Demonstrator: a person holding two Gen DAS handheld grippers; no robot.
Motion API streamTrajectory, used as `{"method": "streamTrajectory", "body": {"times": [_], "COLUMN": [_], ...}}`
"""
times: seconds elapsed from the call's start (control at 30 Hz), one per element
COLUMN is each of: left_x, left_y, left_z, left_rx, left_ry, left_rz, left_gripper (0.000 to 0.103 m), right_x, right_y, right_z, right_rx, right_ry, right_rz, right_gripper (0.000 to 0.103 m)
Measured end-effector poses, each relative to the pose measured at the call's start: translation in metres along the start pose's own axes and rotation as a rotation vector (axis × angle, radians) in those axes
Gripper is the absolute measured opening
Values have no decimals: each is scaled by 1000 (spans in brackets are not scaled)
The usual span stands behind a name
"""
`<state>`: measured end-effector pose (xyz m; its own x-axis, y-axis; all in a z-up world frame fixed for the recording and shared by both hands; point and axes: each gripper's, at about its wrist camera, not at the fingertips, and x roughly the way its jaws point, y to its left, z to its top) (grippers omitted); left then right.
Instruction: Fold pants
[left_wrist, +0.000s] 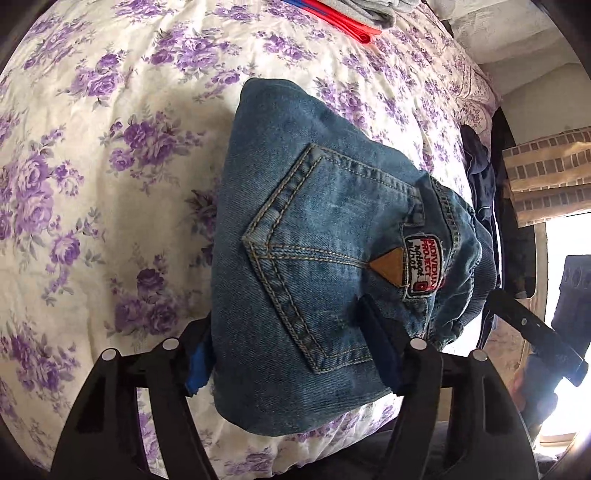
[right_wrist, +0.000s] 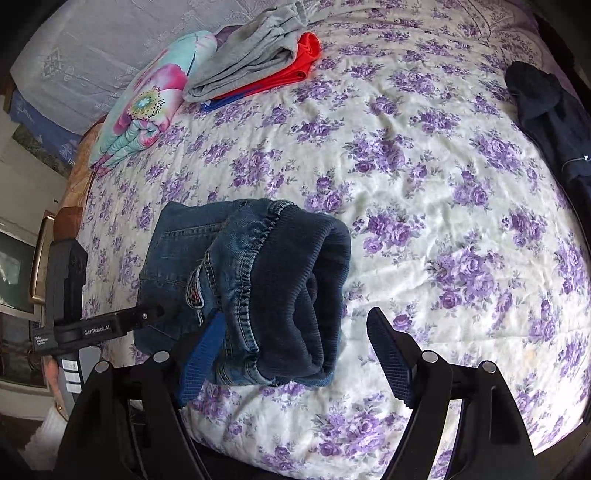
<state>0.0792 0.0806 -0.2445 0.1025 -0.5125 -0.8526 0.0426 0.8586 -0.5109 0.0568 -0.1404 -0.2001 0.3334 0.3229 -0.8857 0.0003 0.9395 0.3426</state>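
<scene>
Blue jeans, folded into a thick bundle, lie on the floral bedsheet with the back pocket and a brand patch facing up. My left gripper is open and straddles the bundle's near end. Its left pad is at the denim's side edge and its right finger lies on top of the fabric. In the right wrist view the jeans show their dark ribbed waistband end. My right gripper is open. Its left pad is against the bundle, and its right finger stands apart from it.
A stack of folded grey and red clothes and a folded flowered blanket sit at the bed's far side. A dark garment lies at the right edge. The bedsheet is bare between them. A curtain hangs beyond the bed.
</scene>
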Motion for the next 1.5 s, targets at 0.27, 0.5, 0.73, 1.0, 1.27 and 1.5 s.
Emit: {"method": "streamTrajectory", "body": {"times": [0.27,0.5,0.73,1.0,1.27,1.5], "left_x": [4,20,-6,-50,-115,-145], "left_y": [1,19,-9,-26,-56,-76], "left_z": [-1,10,3,6,156,347], "left_rx": [2,-71,17,22,102,158], "left_ry": [12,67,-28,-139,-281,-354], "left_rz": [-1,-66,33,57,61,75], "left_gripper": [68,72,54,48,48,48], "right_x": [55,87,44,9,-19,-8], "right_y": [-21,-50,-10,17,52,79], "right_z": [-5,-15,-15,6,179,368], "right_rx": [69,244,45,-89,-144,-153], "right_ry": [147,253,123,9,-111,-179], "right_rz": [-30,260,179,154,200,162], "right_gripper": [94,98,43,42,42,42]}}
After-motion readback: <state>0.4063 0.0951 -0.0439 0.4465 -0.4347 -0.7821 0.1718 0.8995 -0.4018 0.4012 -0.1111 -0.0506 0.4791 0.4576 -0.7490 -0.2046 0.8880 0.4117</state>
